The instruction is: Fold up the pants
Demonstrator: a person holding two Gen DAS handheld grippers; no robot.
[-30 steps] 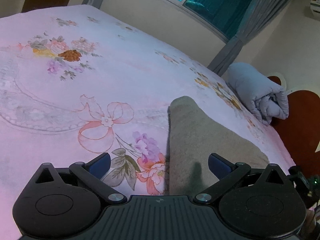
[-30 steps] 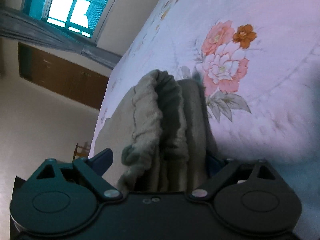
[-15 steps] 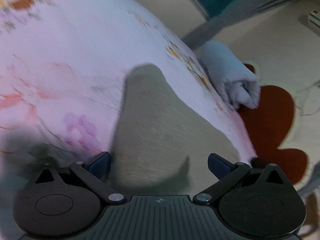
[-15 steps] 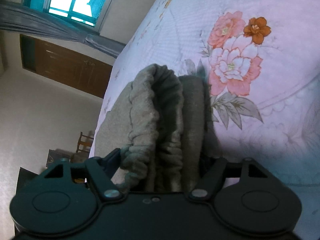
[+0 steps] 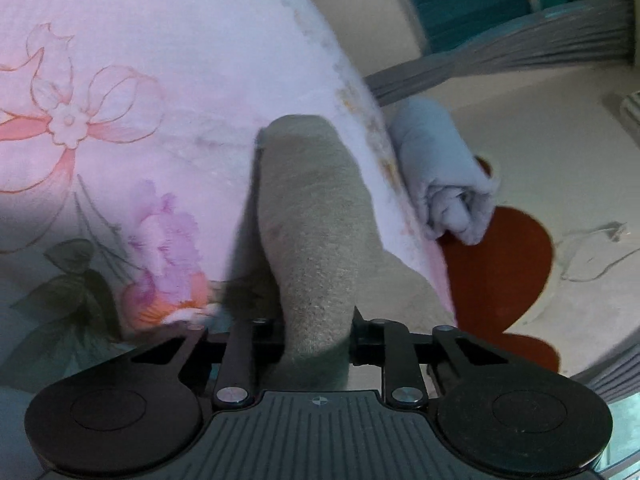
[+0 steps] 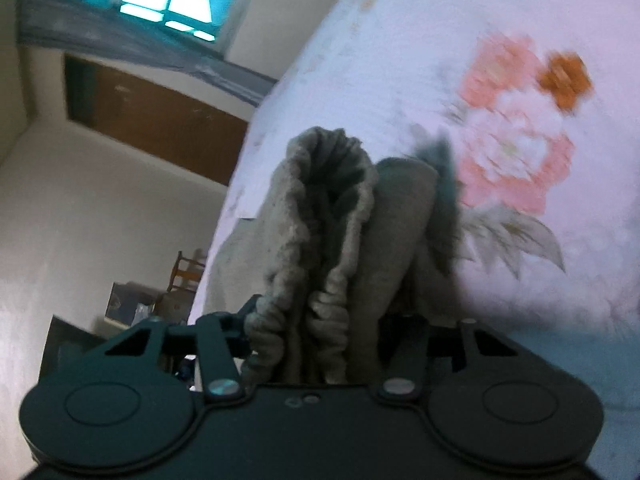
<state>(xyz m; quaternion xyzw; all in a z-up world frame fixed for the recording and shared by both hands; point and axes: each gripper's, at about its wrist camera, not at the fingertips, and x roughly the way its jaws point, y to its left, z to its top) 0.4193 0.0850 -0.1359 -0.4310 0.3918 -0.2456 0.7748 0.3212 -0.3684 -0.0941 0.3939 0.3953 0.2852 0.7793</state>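
Note:
Grey-beige pants point(image 5: 312, 208) lie folded lengthwise on a floral pink bedsheet point(image 5: 160, 60). In the left wrist view a narrow leg end runs away from me, and my left gripper point(image 5: 318, 332) has its jaws closing, pads pressed on the near part of the fabric. In the right wrist view the gathered elastic waistband point(image 6: 332, 184) stands bunched up on the sheet point(image 6: 440, 20). My right gripper point(image 6: 320, 328) has its jaws closing too, with the waistband squeezed between them.
A rolled light-blue blanket point(image 5: 444, 184) lies at the bed's far edge beside a red-brown headboard point(image 5: 500, 264). Grey curtains point(image 5: 500, 60) hang below a window. Past the bed edge, the right wrist view shows a wooden door point(image 6: 152, 120) and a chair point(image 6: 188, 272).
My left gripper came down and forward onto the leg end, rolled, and its wide-open jaws closed on the fabric. The right gripper's jaws narrowed onto the waistband while staying in place.

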